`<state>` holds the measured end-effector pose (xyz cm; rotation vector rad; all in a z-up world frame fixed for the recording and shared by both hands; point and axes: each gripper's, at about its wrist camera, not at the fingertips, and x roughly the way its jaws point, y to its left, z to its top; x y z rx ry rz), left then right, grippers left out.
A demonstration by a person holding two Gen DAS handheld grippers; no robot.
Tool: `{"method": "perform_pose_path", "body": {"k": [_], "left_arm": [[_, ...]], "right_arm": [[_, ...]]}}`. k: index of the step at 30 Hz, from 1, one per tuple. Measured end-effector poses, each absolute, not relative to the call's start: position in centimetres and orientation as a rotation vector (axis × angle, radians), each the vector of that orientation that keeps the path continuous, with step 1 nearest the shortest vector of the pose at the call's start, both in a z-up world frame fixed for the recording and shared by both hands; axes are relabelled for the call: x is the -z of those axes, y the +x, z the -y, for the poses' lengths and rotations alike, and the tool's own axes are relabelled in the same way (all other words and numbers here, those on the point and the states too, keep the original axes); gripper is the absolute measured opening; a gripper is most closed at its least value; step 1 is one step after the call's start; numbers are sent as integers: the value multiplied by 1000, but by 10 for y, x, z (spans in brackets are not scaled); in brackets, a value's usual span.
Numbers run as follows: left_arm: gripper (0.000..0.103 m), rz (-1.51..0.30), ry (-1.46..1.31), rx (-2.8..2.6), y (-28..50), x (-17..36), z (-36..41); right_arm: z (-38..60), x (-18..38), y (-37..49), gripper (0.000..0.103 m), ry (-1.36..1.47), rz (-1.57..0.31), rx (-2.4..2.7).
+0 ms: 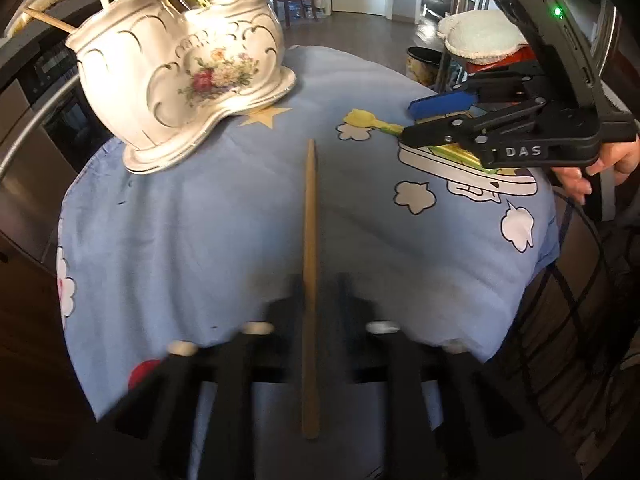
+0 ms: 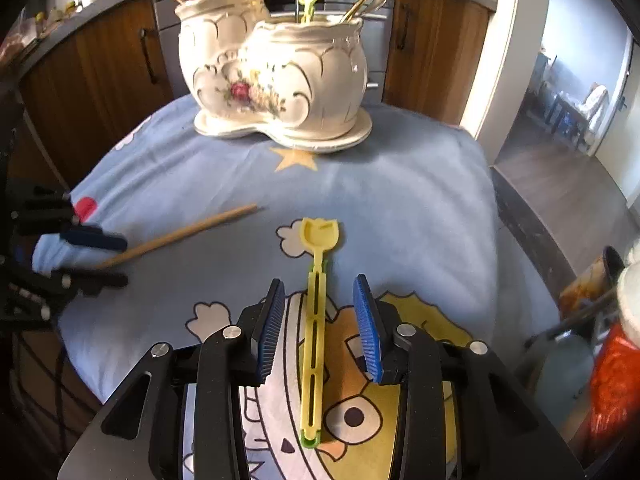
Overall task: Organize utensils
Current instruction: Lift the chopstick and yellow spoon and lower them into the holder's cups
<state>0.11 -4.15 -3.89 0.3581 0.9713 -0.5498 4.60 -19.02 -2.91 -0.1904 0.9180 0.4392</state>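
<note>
A white floral ceramic holder [image 1: 180, 76] [image 2: 280, 80] with two joined pots stands at the far side of the blue cartoon cloth [image 1: 200, 220] [image 2: 400, 208]. Several utensils stick out of it. My left gripper [image 1: 320, 280] [image 2: 120, 260] is shut on a thin wooden stick [image 1: 310, 220] [image 2: 188, 232], which points toward the holder. A yellow tulip-shaped plastic utensil [image 2: 314, 320] [image 1: 364, 118] lies flat on the cloth. My right gripper [image 2: 319, 282] [image 1: 408, 122] is open, its blue pads [image 2: 272, 320] standing on either side of the yellow handle without touching it.
Wooden cabinets [image 2: 100, 76] and a steel appliance [image 1: 24, 140] stand behind the table. A stool with a white cushion [image 1: 480, 36] is off the table's right side. A hand [image 1: 600, 164] holds the right gripper. Cables hang at the edges.
</note>
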Motion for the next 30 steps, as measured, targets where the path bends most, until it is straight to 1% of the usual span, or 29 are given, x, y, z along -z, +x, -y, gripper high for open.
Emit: {"method": "perform_pose_path", "body": {"k": [2, 6, 10, 15, 18, 22, 25, 30], "left_arm": [[6, -965, 357, 548, 2, 39, 42], [6, -941, 349, 539, 2, 37, 36], [6, -865, 318, 539, -1, 22, 25], [6, -667, 260, 560, -20, -16, 2], [6, -549, 167, 556, -17, -41, -14], [6, -389, 26, 542, 9, -79, -23], [6, -277, -63, 507, 35, -102, -28], [6, -229, -204, 468, 87, -115, -26]], "right_arm": [[189, 33, 46, 11, -187, -921, -446], [190, 31, 44, 11, -170, -897, -450], [195, 13, 38, 11, -136, -816, -466], [205, -19, 29, 11, -33, -662, -503], [209, -41, 32, 11, 43, -549, -519], [213, -62, 47, 11, 153, -436, -530], [215, -73, 74, 11, 294, -376, -538], [212, -78, 112, 11, 424, -318, -548]]}}
